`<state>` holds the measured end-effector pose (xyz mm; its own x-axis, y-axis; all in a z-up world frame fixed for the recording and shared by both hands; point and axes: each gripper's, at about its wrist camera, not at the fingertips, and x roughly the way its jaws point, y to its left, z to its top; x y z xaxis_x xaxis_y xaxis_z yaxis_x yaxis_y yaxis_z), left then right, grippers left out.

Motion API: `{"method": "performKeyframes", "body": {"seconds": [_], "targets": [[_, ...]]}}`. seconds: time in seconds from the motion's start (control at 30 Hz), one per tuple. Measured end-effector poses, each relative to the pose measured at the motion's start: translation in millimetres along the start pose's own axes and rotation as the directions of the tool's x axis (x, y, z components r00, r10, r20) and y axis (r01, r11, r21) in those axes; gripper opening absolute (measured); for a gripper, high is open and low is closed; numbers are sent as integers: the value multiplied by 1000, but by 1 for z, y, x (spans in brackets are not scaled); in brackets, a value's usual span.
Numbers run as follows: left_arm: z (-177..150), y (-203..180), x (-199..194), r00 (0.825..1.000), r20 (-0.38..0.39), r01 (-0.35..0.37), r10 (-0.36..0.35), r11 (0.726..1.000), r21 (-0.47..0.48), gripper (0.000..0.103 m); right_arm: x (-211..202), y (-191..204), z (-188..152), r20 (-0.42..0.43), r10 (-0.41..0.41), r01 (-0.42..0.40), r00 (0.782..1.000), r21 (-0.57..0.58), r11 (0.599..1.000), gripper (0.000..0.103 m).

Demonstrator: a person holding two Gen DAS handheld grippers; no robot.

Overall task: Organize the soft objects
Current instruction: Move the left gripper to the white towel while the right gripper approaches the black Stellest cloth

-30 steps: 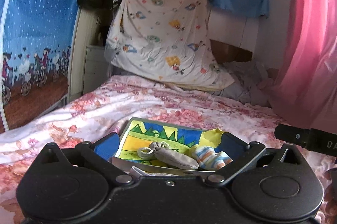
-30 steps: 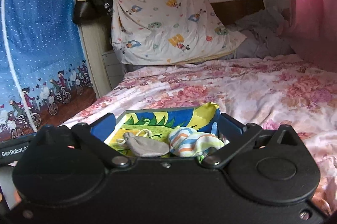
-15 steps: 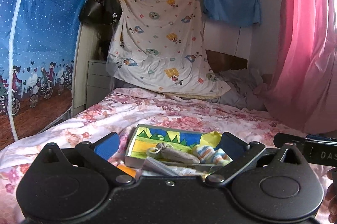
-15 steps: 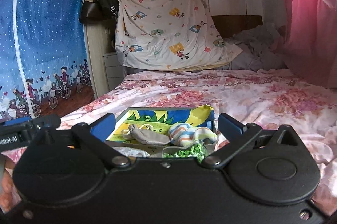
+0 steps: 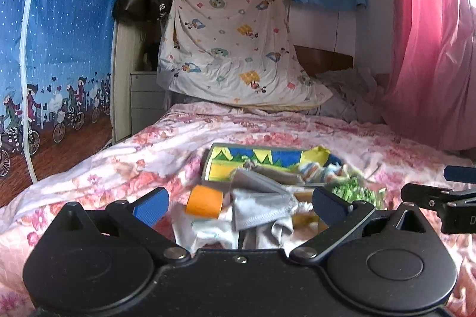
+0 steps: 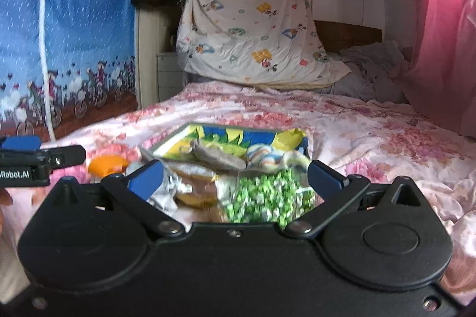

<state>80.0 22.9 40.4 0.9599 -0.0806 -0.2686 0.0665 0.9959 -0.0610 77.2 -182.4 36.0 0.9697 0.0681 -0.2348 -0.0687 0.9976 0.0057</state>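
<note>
A shallow box [image 5: 221, 159] [image 6: 166, 145] with a blue, yellow and green lining lies on the bed. In it lie a grey pouch [image 6: 218, 157] and a striped cloth [image 6: 263, 154] [image 5: 312, 169]. In front of it sits a pile: an orange item [image 5: 203, 201] [image 6: 105, 163], a grey cloth [image 5: 261, 202], white cloth [image 5: 208, 230] and a green-and-white cloth [image 6: 263, 196] [image 5: 355, 190]. My left gripper [image 5: 239, 205] is open and empty over the grey cloth. My right gripper [image 6: 235, 177] is open and empty over the green cloth.
The bed has a pink floral sheet [image 5: 125, 156]. A cartoon-print cloth [image 5: 235, 43] hangs at the headboard. A blue tent wall [image 5: 59, 34] stands on the left, a pink curtain [image 5: 434, 34] on the right. Crumpled grey bedding [image 6: 372, 67] lies at the far right.
Both grippers have pulled back and tilted up. The box looks farther off and the pile of cloths in front of it has come into view. Both stay open.
</note>
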Motion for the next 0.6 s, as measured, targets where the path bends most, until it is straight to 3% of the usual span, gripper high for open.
{"method": "performKeyframes", "body": {"seconds": [0.27,0.6], "targets": [[-14,3,10,996,-83,18,-14,999,48,102,-4,6,-21,-85,15,-20,996,-57,998,102],[-25,-16,21,989,-132,88,-69,986,142,102,-2,0,-28,-167,-17,-9,986,-153,988,102]]}}
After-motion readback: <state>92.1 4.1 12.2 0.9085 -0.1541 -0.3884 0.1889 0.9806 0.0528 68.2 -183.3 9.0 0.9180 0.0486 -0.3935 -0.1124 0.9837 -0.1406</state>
